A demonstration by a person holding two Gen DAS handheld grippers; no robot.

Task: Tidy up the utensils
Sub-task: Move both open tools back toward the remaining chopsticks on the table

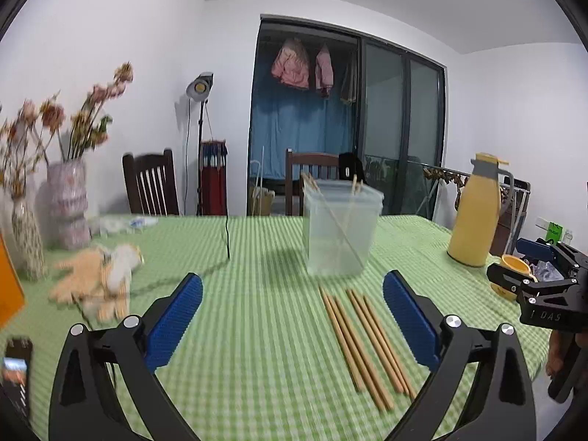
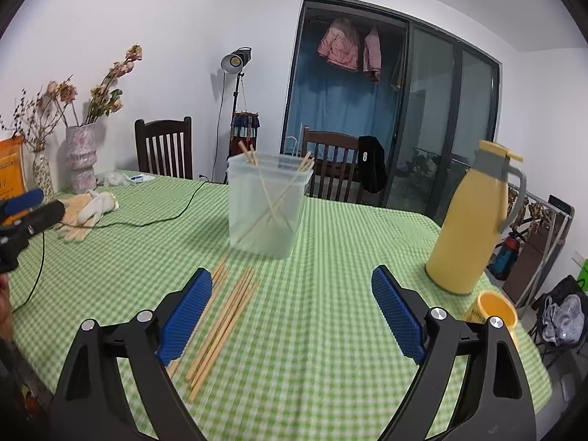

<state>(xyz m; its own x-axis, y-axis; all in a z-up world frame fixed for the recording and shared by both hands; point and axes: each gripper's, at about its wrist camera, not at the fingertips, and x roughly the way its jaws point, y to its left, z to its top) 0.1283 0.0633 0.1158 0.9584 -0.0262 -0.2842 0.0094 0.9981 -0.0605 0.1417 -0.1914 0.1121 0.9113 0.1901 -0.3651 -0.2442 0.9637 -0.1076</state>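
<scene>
Plainly, the loose chopsticks [image 1: 364, 345] lie flat on the green checked tabletop [image 1: 257, 330], side by side in two small clusters, their far tips pointing toward the clear plastic container [image 1: 340, 226] that stands just beyond them. A few chopsticks [image 2: 273, 198] already lean crossed inside that container, tops poking past the rim.

The left gripper [image 1: 292, 316] hangs above the cloth with its blue pads spread wide and nothing between them; the loose sticks sit toward its right pad. The right gripper [image 2: 292, 312] is likewise spread wide and empty, with the sticks [image 2: 224, 316] near and partly under its left pad.

These look like thin bamboo or wood rods: very light, stiff, smooth and round, so they probably roll and slip sideways under a pinch. Lying tight together on soft cloth, one is hard to single out; a neighbour is likely to come along or get flicked away. The sensible hold is across the stick's width near its middle or slightly toward the near end, pads flat and low to the cloth, so it stays balanced and can be tipped upright over the container. That container seems light too and could slide or tip if a stick knocks its wall. A yellow jug [image 2: 472, 220] stands well apart to the right.
</scene>
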